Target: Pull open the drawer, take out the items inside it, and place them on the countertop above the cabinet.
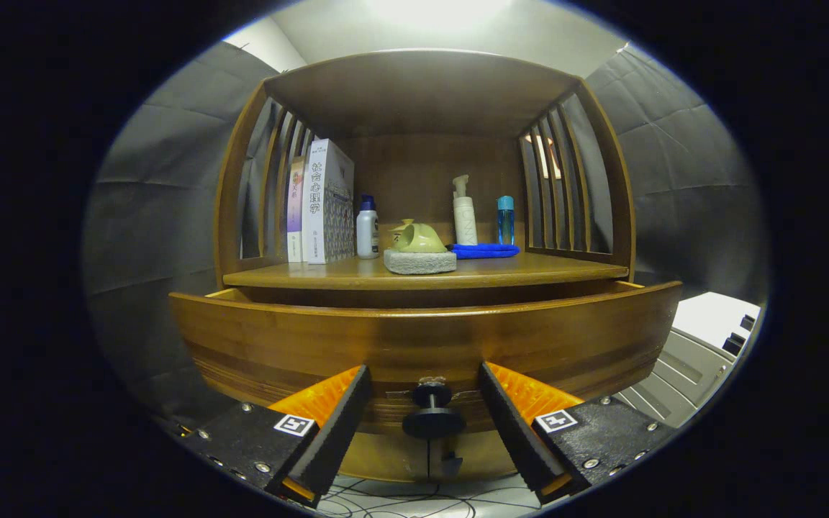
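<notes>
Gripper view, facing a wooden cabinet (422,93) with slatted sides. The gripper (425,424) sits low in front of the drawer (422,338), its jaws spread wide and holding nothing; the drawer's dark knob (432,417) lies between the two fingers (342,424) without visible contact on either side. The drawer front stands forward of the cabinet body, with its side rails visible at both ends, so the drawer appears to be pulled at least partly open. Its interior is hidden behind the front panel, and what it contains cannot be told from here.

Above the drawer, beyond the fingers, runs the surface (529,272) on which the drawer's contents are to be placed. It already carries several things: two upright books (321,205) at the left end, a small white bottle (367,230) with a blue cap just beside them, a yellow-green object (418,237) resting on a grey block (419,262) near the front edge, a folded blue cloth (485,250), a white pump bottle (464,212) and a slim blue bottle (505,219) toward the back. Whether any of these came out of the drawer cannot be judged.

Progress, as an estimate: the opening step looks done or nearly done; lifting out the contents and setting them on the surface looks to be ahead, with free room at the right end for placement. The open jaws around the knob suit either a further pull or a release before reaching over the front panel.
</notes>
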Motion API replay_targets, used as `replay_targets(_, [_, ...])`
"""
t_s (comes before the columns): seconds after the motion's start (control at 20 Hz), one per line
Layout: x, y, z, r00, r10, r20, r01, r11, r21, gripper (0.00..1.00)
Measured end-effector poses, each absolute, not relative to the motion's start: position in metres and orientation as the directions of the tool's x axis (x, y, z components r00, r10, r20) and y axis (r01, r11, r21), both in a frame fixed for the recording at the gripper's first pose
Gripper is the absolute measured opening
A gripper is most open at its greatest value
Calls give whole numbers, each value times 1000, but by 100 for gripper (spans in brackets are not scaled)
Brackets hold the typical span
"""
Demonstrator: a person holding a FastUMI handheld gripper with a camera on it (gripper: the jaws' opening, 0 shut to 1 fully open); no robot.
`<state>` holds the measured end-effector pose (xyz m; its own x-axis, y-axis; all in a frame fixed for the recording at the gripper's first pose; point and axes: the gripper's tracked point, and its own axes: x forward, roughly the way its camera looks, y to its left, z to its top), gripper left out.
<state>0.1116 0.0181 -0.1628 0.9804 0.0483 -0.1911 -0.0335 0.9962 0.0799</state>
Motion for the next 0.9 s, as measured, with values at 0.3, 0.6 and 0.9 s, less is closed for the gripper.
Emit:
replay_targets(0.3, [133,16,-164,981,62,-186,-46,995,87,96])
replay_targets(0.6, [153,17,-167,982,63,-179,-47,994,95,96])
replay_targets(0.9, [173,16,-168,983,62,-175,-45,994,100,95])
